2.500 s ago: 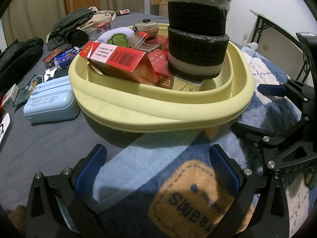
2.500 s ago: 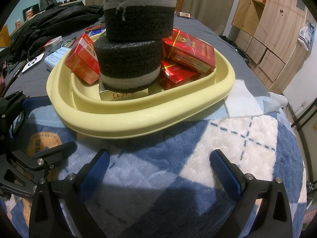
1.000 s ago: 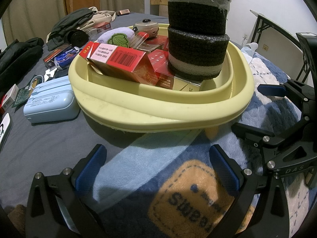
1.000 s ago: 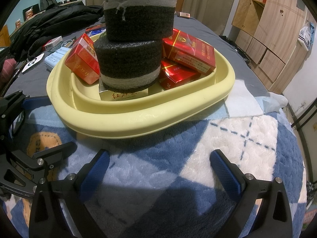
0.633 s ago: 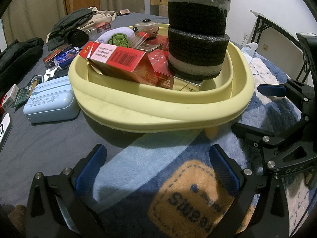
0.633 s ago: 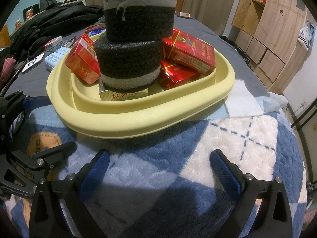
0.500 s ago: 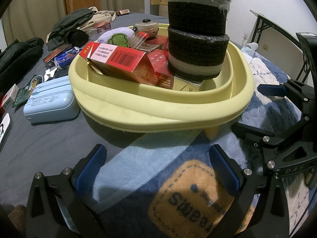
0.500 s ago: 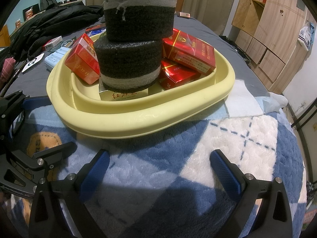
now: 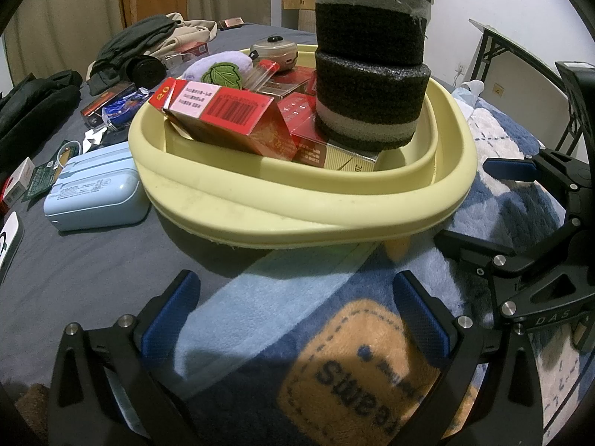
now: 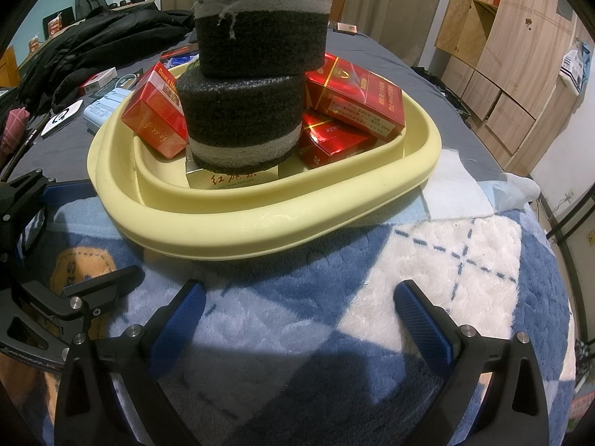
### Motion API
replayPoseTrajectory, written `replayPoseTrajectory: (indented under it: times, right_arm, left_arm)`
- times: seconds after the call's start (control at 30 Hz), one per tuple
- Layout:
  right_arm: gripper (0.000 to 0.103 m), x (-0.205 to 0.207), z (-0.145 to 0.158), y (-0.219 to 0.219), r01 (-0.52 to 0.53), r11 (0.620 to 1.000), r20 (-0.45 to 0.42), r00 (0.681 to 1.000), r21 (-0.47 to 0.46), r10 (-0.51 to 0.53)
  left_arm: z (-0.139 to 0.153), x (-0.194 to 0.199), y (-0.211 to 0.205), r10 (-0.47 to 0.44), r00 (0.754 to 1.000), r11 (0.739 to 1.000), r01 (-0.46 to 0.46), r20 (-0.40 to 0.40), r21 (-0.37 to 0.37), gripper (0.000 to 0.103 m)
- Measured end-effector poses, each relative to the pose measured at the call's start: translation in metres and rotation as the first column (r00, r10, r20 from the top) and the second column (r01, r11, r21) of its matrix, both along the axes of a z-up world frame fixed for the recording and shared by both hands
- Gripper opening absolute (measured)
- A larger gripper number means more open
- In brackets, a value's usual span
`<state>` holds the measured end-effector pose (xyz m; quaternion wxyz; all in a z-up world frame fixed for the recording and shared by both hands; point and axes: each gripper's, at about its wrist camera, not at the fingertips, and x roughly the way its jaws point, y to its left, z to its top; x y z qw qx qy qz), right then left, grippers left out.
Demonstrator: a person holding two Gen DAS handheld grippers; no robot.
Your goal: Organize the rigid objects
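Observation:
A pale yellow basin [image 9: 297, 204] [image 10: 260, 219] sits on a blue plush blanket. It holds several red cigarette boxes [image 9: 223, 111] [image 10: 353, 96], a gold box [image 10: 230, 180] and two stacked black foam rolls [image 9: 368, 74] [image 10: 253, 85]. A purple plush with a green leaf [image 9: 219, 70] and a small round grey device [image 9: 275, 52] lie at its far side. My left gripper [image 9: 295, 308] is open and empty, just short of the basin. My right gripper [image 10: 297, 312] is open and empty, also just short of it. Each gripper shows at the edge of the other's view.
A light blue case [image 9: 93, 193] lies left of the basin with small boxes and packets [image 9: 111, 104] around it. Dark clothes [image 9: 33, 104] are heaped beyond. A white cloth [image 10: 453, 189] lies right of the basin. Wooden cabinets [image 10: 502, 55] stand at the right.

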<state>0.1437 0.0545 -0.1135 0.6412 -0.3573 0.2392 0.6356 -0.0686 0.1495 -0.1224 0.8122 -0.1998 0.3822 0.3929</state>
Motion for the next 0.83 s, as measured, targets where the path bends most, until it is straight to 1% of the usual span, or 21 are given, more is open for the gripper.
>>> replayPoseTrajectory:
  times: [0.83]
  right_arm:
    - [0.103, -0.0003, -0.0005, 0.0002, 0.0, 1.0, 0.0, 1.0, 0.0, 0.0]
  left_arm:
    - [-0.0013, 0.0004, -0.0003, 0.0, 1.0, 1.0, 0.0, 0.004, -0.004, 0.103]
